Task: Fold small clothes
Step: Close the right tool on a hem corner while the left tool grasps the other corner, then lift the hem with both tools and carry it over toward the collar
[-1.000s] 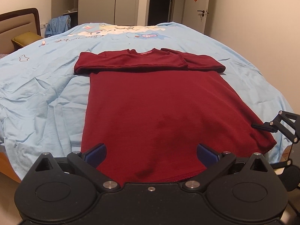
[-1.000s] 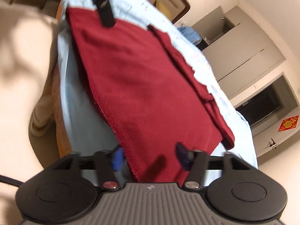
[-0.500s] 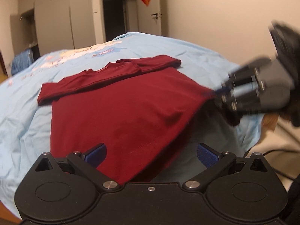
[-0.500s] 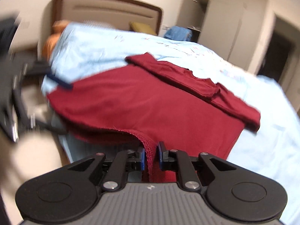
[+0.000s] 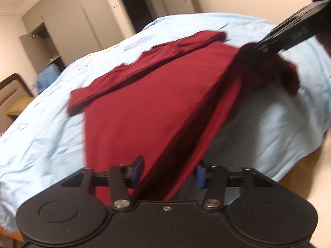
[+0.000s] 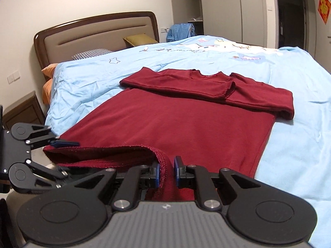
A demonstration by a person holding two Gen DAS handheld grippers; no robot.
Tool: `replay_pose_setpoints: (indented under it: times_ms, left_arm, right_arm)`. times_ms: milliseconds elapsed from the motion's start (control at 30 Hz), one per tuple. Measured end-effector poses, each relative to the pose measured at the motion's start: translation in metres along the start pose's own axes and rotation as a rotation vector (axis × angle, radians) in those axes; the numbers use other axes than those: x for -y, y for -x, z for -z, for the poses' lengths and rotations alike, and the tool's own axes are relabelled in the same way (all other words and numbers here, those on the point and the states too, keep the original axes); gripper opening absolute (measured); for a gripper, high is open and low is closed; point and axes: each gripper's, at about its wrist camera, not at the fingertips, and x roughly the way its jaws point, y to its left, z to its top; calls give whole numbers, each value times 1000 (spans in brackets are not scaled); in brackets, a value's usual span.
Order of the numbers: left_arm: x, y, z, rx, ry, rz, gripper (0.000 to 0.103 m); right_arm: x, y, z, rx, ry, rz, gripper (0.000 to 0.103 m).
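My left gripper (image 5: 168, 170) has a smooth black body, round caps, silver screws and blue pads. My right gripper (image 6: 166, 172) has a ribbed grey top.

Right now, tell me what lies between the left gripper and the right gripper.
The lifted hem of the maroon shirt runs from the left gripper to the right gripper, nothing else; the right wrist view shows it.

Door sign (image 6: 324, 6): a red-and-gold square I can't read from here.
Bedcover print (image 6: 209, 47): small cartoon figures, no letters I can read.
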Motion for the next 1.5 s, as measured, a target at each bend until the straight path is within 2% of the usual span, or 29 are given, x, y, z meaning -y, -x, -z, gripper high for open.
replay_pose_setpoints:
  times_ms: [67, 167, 233, 300, 367, 467, 533, 733, 900, 967, 1100, 1233, 1367, 1500]
  left_arm:
    - [-12, 3, 9, -15, 7, -45, 46]
    - [-31, 12, 19, -16, 45, -83, 32]
    - [-42, 19, 22, 18, 94, -75, 25]
    - [-50, 24, 23, 44, 143, -63, 11]
    - [-57, 24, 20, 72, 180, -50, 5]
    - [-69, 16, 7, 100, 213, -46, 5]
    - [-79, 6, -5, 120, 259, -26, 4]
    - [-107, -32, -47, 162, 353, 32, 4]
    - [-114, -66, -72, 133, 368, 59, 4]
    - [-116, -77, -78, 117, 371, 63, 4]
    - [-122, -92, -80, 90, 395, 77, 4]
    - [-127, -94, -77, 83, 414, 78, 4]
    - [-131, -87, -74, 91, 414, 68, 4]
    - [-135, -81, -74, 104, 419, 58, 4]
  right_arm:
    - [5, -4, -1, 1, -13, -1, 16]
    - [10, -10, -2, 2, -30, -4, 16]
    - [11, -14, -2, 3, -29, -2, 16]
    - [12, -16, -1, 6, -24, -2, 16]
    - [10, -17, 1, 11, -6, 7, 18]
    - [4, -13, 6, 28, 38, 33, 37]
    - [2, -7, 10, 37, 60, 38, 61]
    - [-2, 9, 26, 55, 86, 20, 86]
    - [-19, 18, 43, 61, 220, 66, 94]
    - [-28, 18, 51, 58, 310, 115, 97]
    - [-46, 10, 71, 40, 520, 247, 98]
    - [-62, 4, 88, 73, 666, 329, 97]
    - [-73, 2, 99, 104, 790, 353, 95]
    - [-79, 7, 107, 84, 916, 339, 96]
